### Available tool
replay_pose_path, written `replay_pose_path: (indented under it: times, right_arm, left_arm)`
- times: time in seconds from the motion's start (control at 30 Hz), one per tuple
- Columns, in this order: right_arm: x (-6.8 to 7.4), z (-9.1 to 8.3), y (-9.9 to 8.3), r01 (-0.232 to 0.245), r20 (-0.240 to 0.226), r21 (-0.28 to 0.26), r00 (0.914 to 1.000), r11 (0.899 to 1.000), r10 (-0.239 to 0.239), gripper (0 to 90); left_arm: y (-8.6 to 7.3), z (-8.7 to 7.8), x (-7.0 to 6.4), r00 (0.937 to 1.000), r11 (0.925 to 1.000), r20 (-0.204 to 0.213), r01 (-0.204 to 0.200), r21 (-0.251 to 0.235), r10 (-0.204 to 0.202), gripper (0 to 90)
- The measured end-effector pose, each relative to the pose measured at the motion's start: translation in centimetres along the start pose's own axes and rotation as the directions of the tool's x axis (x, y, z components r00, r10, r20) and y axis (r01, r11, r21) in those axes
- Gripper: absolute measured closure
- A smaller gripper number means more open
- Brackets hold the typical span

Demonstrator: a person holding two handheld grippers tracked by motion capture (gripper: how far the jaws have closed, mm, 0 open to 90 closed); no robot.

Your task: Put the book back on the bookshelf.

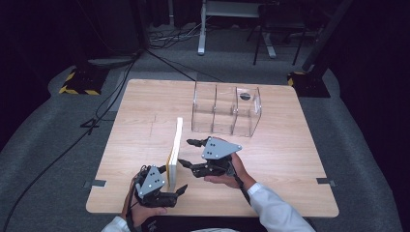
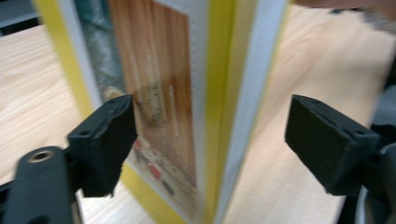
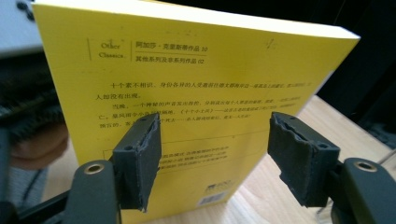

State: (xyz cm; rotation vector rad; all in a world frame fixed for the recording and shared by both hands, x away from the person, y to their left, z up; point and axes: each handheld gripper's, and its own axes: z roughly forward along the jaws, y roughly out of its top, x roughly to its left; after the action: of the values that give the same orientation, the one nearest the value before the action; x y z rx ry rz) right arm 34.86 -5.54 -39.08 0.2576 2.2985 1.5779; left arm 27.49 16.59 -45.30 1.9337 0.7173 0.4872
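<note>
Upright book point(image 1: 176, 147) between parted claws

The book's point(image 3: 187, 93) small back-cover print is blurred.

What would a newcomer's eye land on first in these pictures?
A yellow book standing upright on edge near the front of the wooden table, with the open left tongs and right tongs either side of it. Behind it stands a clear plastic box with compartments.
</note>
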Motion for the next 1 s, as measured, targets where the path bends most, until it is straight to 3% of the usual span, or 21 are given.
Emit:
replay_pose_path:
  times: [0.07, 0.2, 0.27, 0.37, 0.47, 0.53, 0.57, 0.6, 0.7, 0.73, 0.77, 0.83, 0.9, 0.93, 0.97, 1.0]
  right_arm:
    - [-0.1, 0.1, 0.0, -0.004, -0.003, -0.003, 1.0, 1.0, 0.004, 34.2]
    - [-0.1, 0.1, -0.1, -0.009, 0.011, -0.004, 0.9999, 1.0, 0.009, 34.2]
    - [-0.2, 0.0, -0.1, -0.013, 0.019, -0.001, 0.9997, 1.0, 0.013, 33.7]
    - [-1.0, -0.6, -0.3, -0.043, 0.035, -0.016, 0.9984, 0.999, 0.043, 34.3]
    - [-1.2, -0.8, -0.4, -0.041, 0.05, -0.015, 0.9979, 0.999, 0.042, 34.2]
    - [-1.5, -1.1, -0.5, -0.039, 0.057, -0.012, 0.9976, 0.999, 0.039, 34.2]
    - [-1.9, -1.5, -0.9, -0.046, 0.074, -0.013, 0.9962, 0.999, 0.046, 34.2]
    - [-1.9, -1.5, -0.9, -0.046, 0.074, -0.013, 0.9962, 0.999, 0.046, 34.2]
    - [-3.0, -2.2, -2.0, -0.066, 0.091, 0.001, 0.9936, 0.998, 0.066, 30.6]
    - [-3.3, -2.4, -2.4, -0.075, 0.077, 0.003, 0.9942, 0.997, 0.075, 29.1]
    - [-4.1, -3.1, -3.3, -0.095, 0.037, 0.0, 0.9948, 0.995, 0.095, 29.0]
    - [-4.7, -3.5, -4.0, -0.094, 0.011, 0.01, 0.9955, 0.996, 0.094, 28.1]
    - [-5.2, -3.8, -4.7, -0.088, -0.018, 0.029, 0.9959, 0.996, 0.089, 26.2]
    - [-5.2, -3.8, -4.7, -0.088, -0.018, 0.029, 0.9959, 0.996, 0.089, 26.2]
    - [-5.7, -4.3, -5.5, -0.088, -0.062, 0.037, 0.994, 0.995, 0.09, 27.5]
    - [-5.7, -4.3, -5.5, -0.088, -0.062, 0.037, 0.994, 0.995, 0.09, 27.5]
  left_arm:
    - [0.0, 0.0, 0.3, 0.9991, 0.9994, -0.033, 0.027, -0.021, -0.028, 32.9]
    - [-0.2, -0.5, 1.2, 0.999, 0.9978, -0.007, 0.043, -0.051, -0.043, 52.9]
    - [-0.2, -0.7, 1.4, 0.9987, 0.9972, -0.013, 0.048, -0.057, -0.049, 63.6]
    - [-0.4, -1.0, 2.0, 0.9992, 0.9974, -0.007, 0.039, -0.061, -0.039, 70.7]
    - [-0.7, -1.2, 2.5, 0.9985, 0.9947, 0.001, 0.055, -0.087, -0.055, 73.5]
    - [-0.9, -1.3, 2.7, 0.998, 0.9939, 0.036, 0.055, -0.096, -0.052, 74.3]
    - [-0.9, -1.4, 2.7, 0.9963, 0.9928, 0.074, 0.053, -0.108, -0.045, 74.7]
    - [-0.9, -1.4, 2.7, 0.9963, 0.9928, 0.074, 0.053, -0.108, -0.045, 74.8]
    - [-0.9, -1.0, 2.5, 0.988, 0.9934, 0.153, 0.038, -0.108, -0.021, 74.7]
    - [-0.8, -0.8, 2.6, 0.9841, 0.9936, 0.177, 0.033, -0.108, -0.013, 74.7]
    - [-0.6, -0.4, 2.7, 0.9765, 0.9932, 0.216, 0.026, -0.114, -0.001, 74.7]
    - [-0.5, 0.1, 2.8, 0.9617, 0.9927, 0.274, 0.037, -0.115, -0.004, 74.5]
    - [-0.2, 0.7, 2.8, 0.9517, 0.9931, 0.307, 0.032, -0.113, 0.004, 74.3]
    - [-0.2, 0.7, 2.8, 0.9517, 0.9931, 0.307, 0.032, -0.113, 0.004, 74.2]
    - [0.2, 1.4, 2.9, 0.9467, 0.9931, 0.322, 0.028, -0.114, 0.01, 74.1]
    - [0.2, 1.4, 2.9, 0.9467, 0.9931, 0.322, 0.028, -0.114, 0.01, 73.9]
